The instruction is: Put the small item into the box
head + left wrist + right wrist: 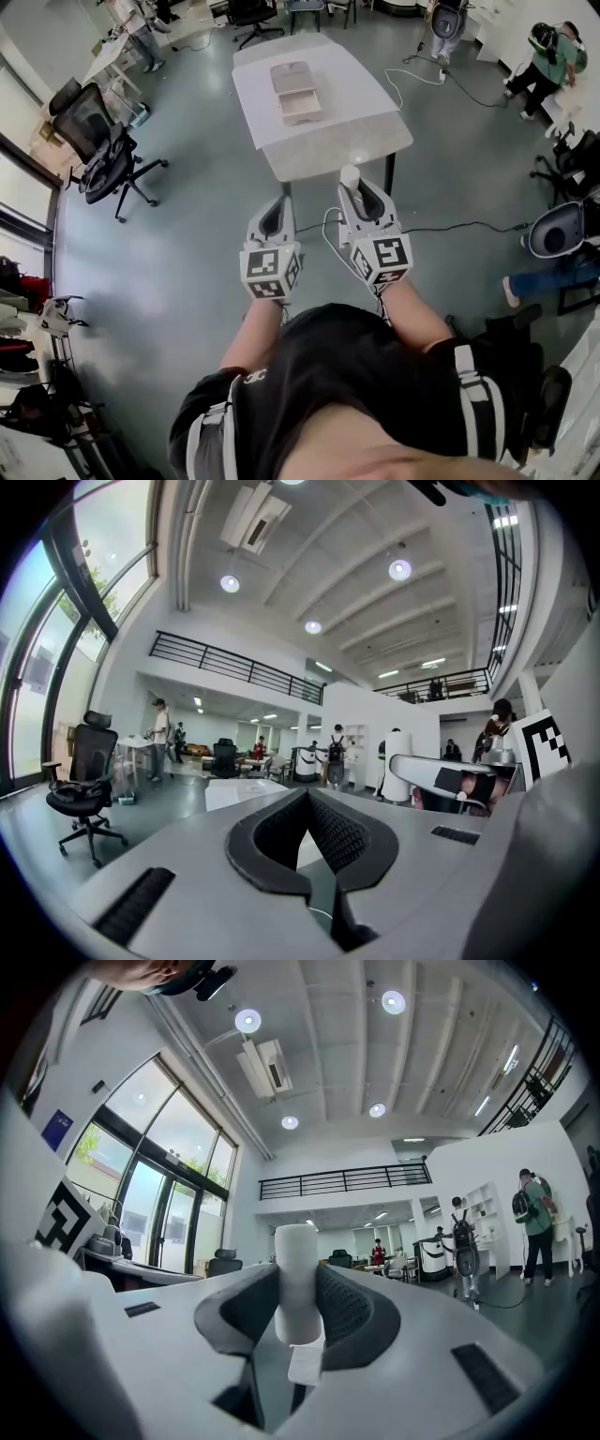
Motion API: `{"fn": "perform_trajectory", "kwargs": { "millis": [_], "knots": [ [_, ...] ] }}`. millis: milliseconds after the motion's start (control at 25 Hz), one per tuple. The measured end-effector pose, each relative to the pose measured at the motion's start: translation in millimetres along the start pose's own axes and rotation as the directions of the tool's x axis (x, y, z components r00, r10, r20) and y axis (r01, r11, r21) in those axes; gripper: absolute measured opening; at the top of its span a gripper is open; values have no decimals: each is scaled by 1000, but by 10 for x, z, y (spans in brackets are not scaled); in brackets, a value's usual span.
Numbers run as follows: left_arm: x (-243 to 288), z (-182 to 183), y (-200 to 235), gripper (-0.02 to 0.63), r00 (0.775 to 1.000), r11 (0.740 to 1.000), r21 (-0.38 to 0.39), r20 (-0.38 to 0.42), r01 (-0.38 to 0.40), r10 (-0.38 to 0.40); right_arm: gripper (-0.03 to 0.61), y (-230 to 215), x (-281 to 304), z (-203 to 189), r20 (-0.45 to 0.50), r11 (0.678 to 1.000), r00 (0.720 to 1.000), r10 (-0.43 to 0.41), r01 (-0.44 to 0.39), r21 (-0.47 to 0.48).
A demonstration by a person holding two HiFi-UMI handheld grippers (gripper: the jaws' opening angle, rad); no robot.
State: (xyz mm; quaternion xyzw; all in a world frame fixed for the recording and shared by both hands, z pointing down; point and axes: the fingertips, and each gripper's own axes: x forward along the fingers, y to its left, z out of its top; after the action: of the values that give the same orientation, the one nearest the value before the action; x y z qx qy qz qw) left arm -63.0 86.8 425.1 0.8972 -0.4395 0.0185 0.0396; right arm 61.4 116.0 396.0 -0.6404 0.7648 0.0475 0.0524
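The small item is a white cylinder (pixel 350 175), upright between the jaws of my right gripper (pixel 353 184), which is shut on it. In the right gripper view the cylinder (pixel 298 1279) stands clamped between the dark pads (pixel 349 1309). My left gripper (pixel 275 210) is beside it at the same height, shut with nothing in it; its pads (pixel 337 836) meet at the tips. The box (pixel 296 92), a flat beige tray with its lid open, lies on the white table (pixel 361 127), well ahead of both grippers, which hang over the grey floor in front of the table.
Black office chairs (pixel 101 150) stand at the left. A cable (pixel 441 228) runs across the floor under the table's near end. A person (pixel 548 56) is at the far right, and a round grey machine (pixel 558 230) lower down.
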Motion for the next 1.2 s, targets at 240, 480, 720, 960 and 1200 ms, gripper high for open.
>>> {"fn": "perform_trajectory", "kwargs": {
  "millis": [240,480,720,960,1200],
  "knots": [
    [-21,-28,235,5,1000,1000,-4,-2,18,-18,120,175,153,-16,-1,1000,1000,-12,12,-8],
    [-25,-63,363,5,999,999,-13,-13,51,-51,120,294,229,-76,-19,999,1000,-23,24,40],
    [-35,-15,485,5,999,999,-10,12,51,-51,120,225,348,-2,-4,998,999,-38,39,55],
    [1,86,768,5,999,1000,20,37,13,-14,120,264,599,53,31,998,999,-22,20,54],
    [241,129,939,5,999,1000,26,45,7,-8,120,160,867,63,67,999,997,-28,25,42]
  ]
}}
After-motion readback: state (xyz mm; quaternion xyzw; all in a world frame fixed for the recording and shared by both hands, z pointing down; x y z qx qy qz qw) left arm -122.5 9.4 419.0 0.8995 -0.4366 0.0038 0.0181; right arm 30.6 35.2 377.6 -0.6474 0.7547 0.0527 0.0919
